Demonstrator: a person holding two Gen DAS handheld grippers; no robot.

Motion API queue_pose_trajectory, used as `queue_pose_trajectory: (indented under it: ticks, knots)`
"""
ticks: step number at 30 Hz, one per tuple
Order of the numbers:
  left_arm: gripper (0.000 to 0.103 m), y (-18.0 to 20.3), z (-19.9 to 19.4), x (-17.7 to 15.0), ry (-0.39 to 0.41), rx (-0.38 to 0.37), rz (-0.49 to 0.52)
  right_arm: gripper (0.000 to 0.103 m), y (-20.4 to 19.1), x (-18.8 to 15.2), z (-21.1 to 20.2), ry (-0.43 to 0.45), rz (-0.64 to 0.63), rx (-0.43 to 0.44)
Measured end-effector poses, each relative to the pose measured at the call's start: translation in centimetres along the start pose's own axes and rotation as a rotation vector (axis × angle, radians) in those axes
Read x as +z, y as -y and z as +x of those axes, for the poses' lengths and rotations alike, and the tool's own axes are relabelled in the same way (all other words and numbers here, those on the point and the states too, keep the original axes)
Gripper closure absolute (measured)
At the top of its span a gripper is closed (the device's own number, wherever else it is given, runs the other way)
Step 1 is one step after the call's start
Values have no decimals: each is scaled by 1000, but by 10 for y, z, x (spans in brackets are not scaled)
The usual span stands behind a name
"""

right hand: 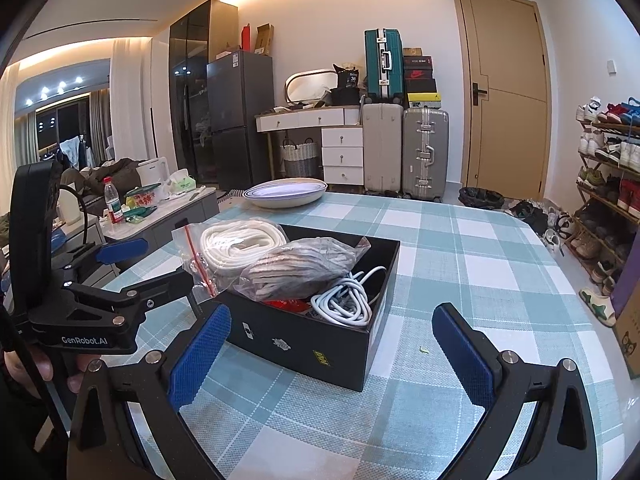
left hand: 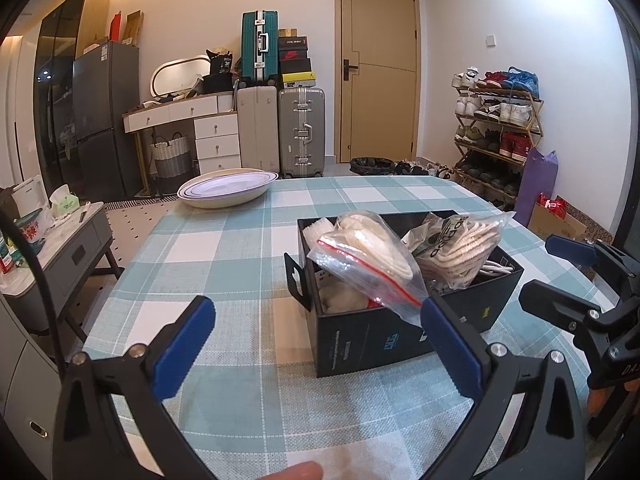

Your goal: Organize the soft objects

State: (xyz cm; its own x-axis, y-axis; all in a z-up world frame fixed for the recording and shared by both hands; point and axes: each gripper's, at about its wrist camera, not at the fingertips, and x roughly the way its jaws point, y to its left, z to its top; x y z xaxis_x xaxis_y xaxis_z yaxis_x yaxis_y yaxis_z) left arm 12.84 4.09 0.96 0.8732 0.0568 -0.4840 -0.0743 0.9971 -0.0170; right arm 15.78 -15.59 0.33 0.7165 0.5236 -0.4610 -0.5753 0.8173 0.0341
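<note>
A black box [left hand: 384,336] [right hand: 304,340] stands on the checked tablecloth. It holds a zip bag of white cord [left hand: 368,252] [right hand: 236,248], a bag of beige striped cord [left hand: 460,248] [right hand: 300,268] and a loose white cable [right hand: 348,296]. My left gripper [left hand: 316,328] is open just in front of the box, its right pad [left hand: 452,344] touching the zip bag's corner. It also shows in the right wrist view [right hand: 156,264]. My right gripper [right hand: 332,344] is open around the box's near corner; it also shows in the left wrist view [left hand: 556,264].
A stack of white oval dishes [left hand: 228,190] [right hand: 286,194] sits at the table's far edge. A low grey side table [left hand: 60,240] with bottles stands left. Suitcases [left hand: 300,132], a door and a shoe rack [left hand: 496,128] line the back.
</note>
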Motion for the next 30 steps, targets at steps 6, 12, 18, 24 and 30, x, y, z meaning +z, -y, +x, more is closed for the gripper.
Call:
queue_pose_trajectory:
  ticks: [6,12,18,24,30]
  knots:
    - [0,1,0,-2,5,2,9,0,2,-1,2,1,-5,1]
    - [0,2,1,-3,1,7,13,0,1,-2,0,11,-3,4]
    - [0,2,2,-3,-5,6,12,0,1,-3,-1,12,-3,5]
    - [0,1,3,-4,-7,7,9,0,1,-4,-1,14,4,8]
    - [0,1,3,-3,-3,7,10,0,2,-4,-1,14,5,9]
